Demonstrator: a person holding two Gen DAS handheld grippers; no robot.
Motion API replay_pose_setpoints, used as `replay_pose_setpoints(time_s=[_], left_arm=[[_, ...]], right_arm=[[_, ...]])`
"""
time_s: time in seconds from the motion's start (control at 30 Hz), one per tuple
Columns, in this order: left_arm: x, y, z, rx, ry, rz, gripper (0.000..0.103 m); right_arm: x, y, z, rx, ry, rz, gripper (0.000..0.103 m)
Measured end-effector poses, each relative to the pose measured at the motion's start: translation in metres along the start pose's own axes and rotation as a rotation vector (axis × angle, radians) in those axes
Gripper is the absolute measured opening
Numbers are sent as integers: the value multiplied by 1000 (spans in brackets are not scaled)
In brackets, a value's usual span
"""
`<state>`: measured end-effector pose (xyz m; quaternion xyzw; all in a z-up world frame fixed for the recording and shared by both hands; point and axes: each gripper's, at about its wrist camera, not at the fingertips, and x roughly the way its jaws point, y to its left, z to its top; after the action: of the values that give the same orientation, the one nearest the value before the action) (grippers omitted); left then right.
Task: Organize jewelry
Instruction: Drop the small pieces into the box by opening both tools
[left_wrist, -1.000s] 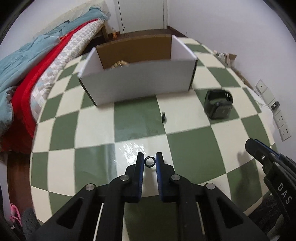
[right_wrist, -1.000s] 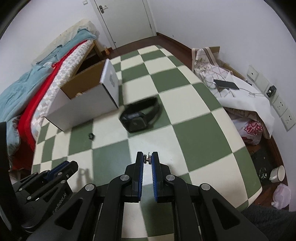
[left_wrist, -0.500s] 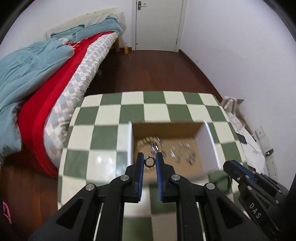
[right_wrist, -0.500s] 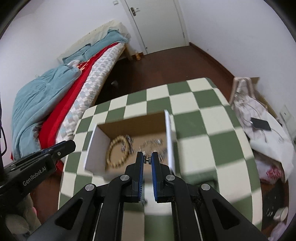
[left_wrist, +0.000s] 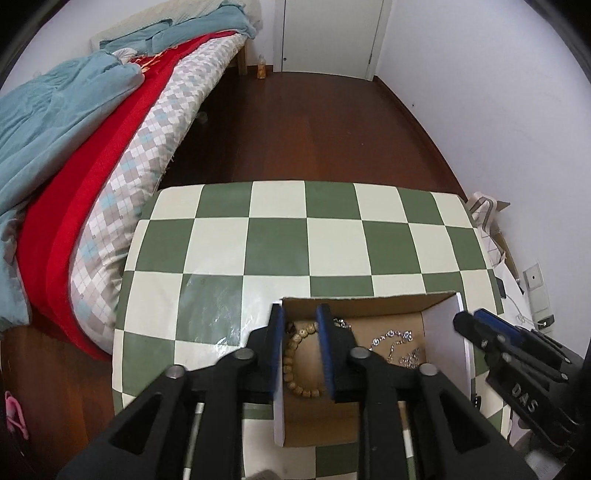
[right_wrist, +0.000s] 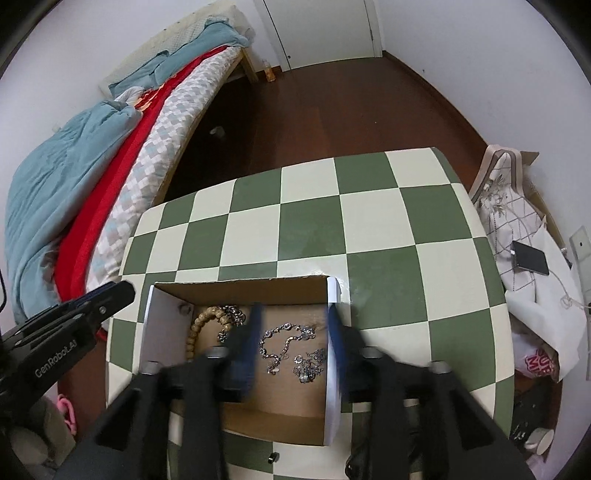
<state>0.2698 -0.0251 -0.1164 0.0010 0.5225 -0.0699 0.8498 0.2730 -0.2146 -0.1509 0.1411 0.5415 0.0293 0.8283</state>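
Since half a second ago both grippers have spread their fingers: the small ring formerly pinched by the left gripper (left_wrist: 299, 325) and the tiny piece formerly pinched by the right gripper (right_wrist: 291, 328) are no longer between the fingers. Both grippers now stand released and empty above the open cardboard box (right_wrist: 240, 288). Neither dropped piece can be picked out among the contents.

Inside the box, a wooden bead bracelet (left_wrist: 295, 365) lies at the left end, directly below the left gripper's gap. Silver chains (right_wrist: 286, 341) lie tangled on the box floor toward the right end, below the right gripper's gap.

The box rests on the green-and-cream checkered table (left_wrist: 332, 240), near its front edge. A small dark item (right_wrist: 272, 458) lies on the table just in front of the box. A bed with red and teal bedding (left_wrist: 74, 147) stands to the table's left.
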Motion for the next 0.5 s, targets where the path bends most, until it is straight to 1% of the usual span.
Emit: replay_pose_setpoints(time_s=[0.03, 0.07, 0.1, 0.13, 0.17, 0.2, 0.23, 0.27, 0.3, 0.33, 0.37, 0.43, 0.5], left_arm=[[-1, 0, 0, 0, -6, 9, 46], [-2, 0, 1, 1, -12, 14, 56], [-4, 1, 1, -3, -25, 14, 70], [-8, 3, 0, -10, -42, 14, 77], [-10, 4, -1, -11, -48, 28, 80], [-12, 5, -2, -8, -53, 38, 88], [-15, 7, -3, -7, -61, 50, 97], [-17, 9, -5, -6, -69, 66, 101], [-18, 10, -6, -4, -73, 76, 103], [-21, 12, -10, -2, -79, 98, 103], [-22, 14, -13, -1, -82, 115, 103], [-27, 17, -21, 8, -96, 143, 103], [-30, 20, -28, 10, -102, 159, 103]], right_arm=[[-2, -1, 0, 2, -6, -3, 50], [-5, -2, -1, 8, -14, 2, 50], [-7, -3, -2, 13, -17, 5, 50], [-10, -4, -3, 17, -23, 3, 50], [-15, -4, -5, 16, -34, -1, 50], [-18, -4, -7, 12, -41, -10, 50], [-22, -2, -9, -1, -47, -35, 55], [-26, 0, -12, -16, -52, -67, 72], [-28, 2, -15, -29, -52, -97, 82], [-29, 5, -19, -44, -51, -121, 96], [-30, 8, -23, -62, -46, -151, 99], [-29, 13, -32, -87, -37, -204, 99], [-29, 17, -42, -104, -27, -232, 101]])
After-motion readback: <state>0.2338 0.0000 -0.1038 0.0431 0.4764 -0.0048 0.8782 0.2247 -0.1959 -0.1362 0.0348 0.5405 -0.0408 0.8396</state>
